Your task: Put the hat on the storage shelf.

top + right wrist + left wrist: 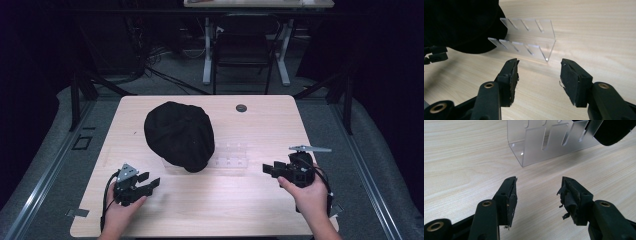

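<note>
A black cap (180,135) rests over the left end of a clear acrylic slotted rack (231,155) in the middle of the wooden table (260,200). My left gripper (150,180) lies low at the front left, pointing at the cap, jaws open and empty. My right gripper (270,170) is at the front right, pointing left toward the rack, open and empty too. In the left gripper view the open gripper (537,187) faces the rack (544,142) and the cap's edge (614,132). In the right gripper view the gripper (539,67) faces the rack (531,37), with the cap (461,25) to its left.
A round cable hole (241,108) sits near the table's far edge. A dark chair (243,47) and desk legs stand beyond the table. The left gripper's fingertips (436,56) show at the left edge of the right gripper view.
</note>
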Action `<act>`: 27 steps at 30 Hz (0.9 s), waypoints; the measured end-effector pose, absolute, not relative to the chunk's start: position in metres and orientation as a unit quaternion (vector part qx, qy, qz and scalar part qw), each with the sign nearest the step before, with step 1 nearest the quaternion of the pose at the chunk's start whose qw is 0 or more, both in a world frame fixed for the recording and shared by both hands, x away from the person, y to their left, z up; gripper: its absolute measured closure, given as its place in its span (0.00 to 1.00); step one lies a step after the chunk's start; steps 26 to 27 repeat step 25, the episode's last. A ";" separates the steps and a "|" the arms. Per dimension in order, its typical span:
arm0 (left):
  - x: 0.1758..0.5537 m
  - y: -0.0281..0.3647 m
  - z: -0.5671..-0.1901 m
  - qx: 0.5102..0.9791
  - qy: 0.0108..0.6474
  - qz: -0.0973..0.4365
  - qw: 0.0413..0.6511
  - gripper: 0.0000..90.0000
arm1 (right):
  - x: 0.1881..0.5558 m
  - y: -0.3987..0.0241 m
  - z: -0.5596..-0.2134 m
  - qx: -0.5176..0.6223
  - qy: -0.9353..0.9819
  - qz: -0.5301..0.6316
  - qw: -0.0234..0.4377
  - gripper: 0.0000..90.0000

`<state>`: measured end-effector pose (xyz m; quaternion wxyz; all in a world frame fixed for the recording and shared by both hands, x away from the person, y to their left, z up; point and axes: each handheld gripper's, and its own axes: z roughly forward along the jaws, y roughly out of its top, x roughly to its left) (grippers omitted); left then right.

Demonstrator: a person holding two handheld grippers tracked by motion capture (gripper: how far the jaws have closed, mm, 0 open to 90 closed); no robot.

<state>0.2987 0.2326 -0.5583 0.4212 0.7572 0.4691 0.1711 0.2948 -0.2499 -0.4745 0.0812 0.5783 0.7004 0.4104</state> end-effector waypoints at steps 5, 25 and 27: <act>0.299 0.231 -0.560 0.759 0.469 0.169 0.419 0.52 | 0.287 -0.252 -0.498 0.587 0.699 0.400 0.086 0.53; 0.300 0.238 -0.559 0.741 0.482 0.153 0.441 0.49 | 0.260 -0.267 -0.545 0.596 0.671 0.400 0.184 0.50; 0.300 0.238 -0.559 0.741 0.482 0.153 0.441 0.49 | 0.260 -0.267 -0.545 0.596 0.671 0.400 0.184 0.50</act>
